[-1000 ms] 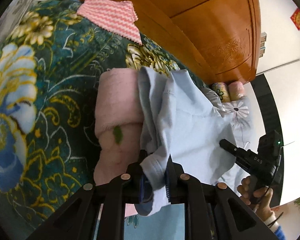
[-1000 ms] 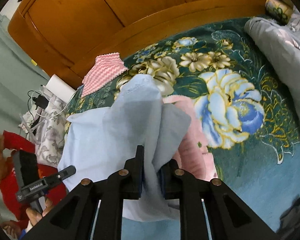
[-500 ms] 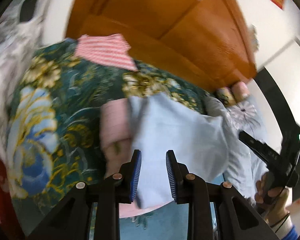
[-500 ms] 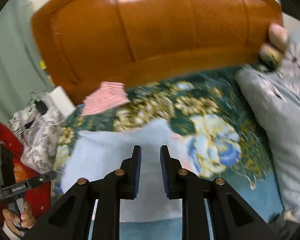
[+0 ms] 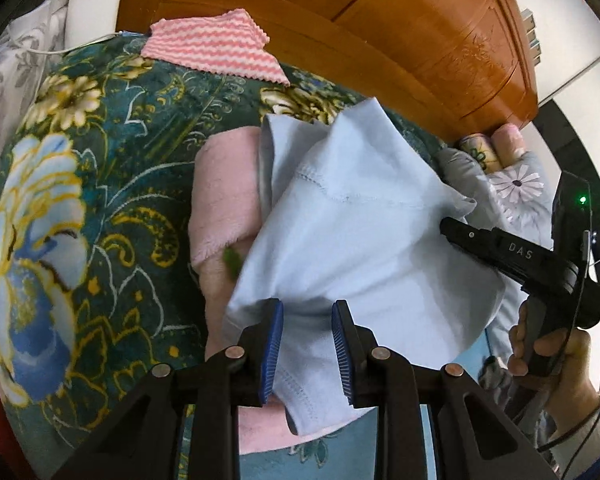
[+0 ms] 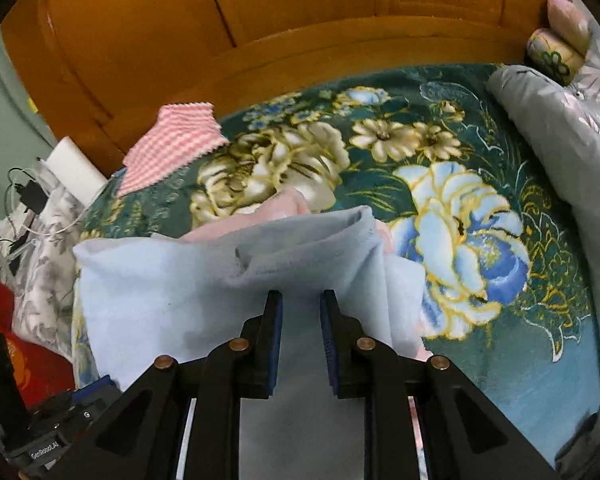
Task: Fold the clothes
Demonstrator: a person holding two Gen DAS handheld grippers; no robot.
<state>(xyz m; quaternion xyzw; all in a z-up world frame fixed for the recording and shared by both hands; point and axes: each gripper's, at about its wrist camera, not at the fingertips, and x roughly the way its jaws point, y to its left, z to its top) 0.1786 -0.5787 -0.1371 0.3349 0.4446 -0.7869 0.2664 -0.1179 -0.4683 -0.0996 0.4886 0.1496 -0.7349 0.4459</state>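
Two garments lie stacked on the bed: a pale blue garment [image 5: 352, 240] rests loosely on top of a folded pink garment [image 5: 224, 200], out on the middle of the flowered bedspread [image 5: 80, 184] and well short of the headboard end. The blue piece is rumpled, with one stitched seam running across it and a raised fold along its far edge; in the left wrist view its longer run goes from the near edge of the bed up toward the wooden headboard [image 5: 440, 32], though its crumpled shape leaves the true long axis hard to tell. The pink one shows as a strip along the blue one's left side, lengthwise toward the headboard too.

The left gripper [image 5: 306, 354] points down at the near hem of the blue garment, its fingers [image 5: 271, 352] parted a little, with cloth lying below the gap and not pinched. The right gripper [image 6: 300, 344] hangs over the same garment from the other side, fingers [image 6: 274, 344] parted narrowly, nothing clamped. A hand [image 5: 548, 356] holds the right gripper's handle at the blue cloth's right edge.

A pink-and-white zigzag cloth [image 5: 216, 50] lies at the headboard edge of the bed. A grey flowered quilt [image 6: 560, 140] is bunched along the right side.
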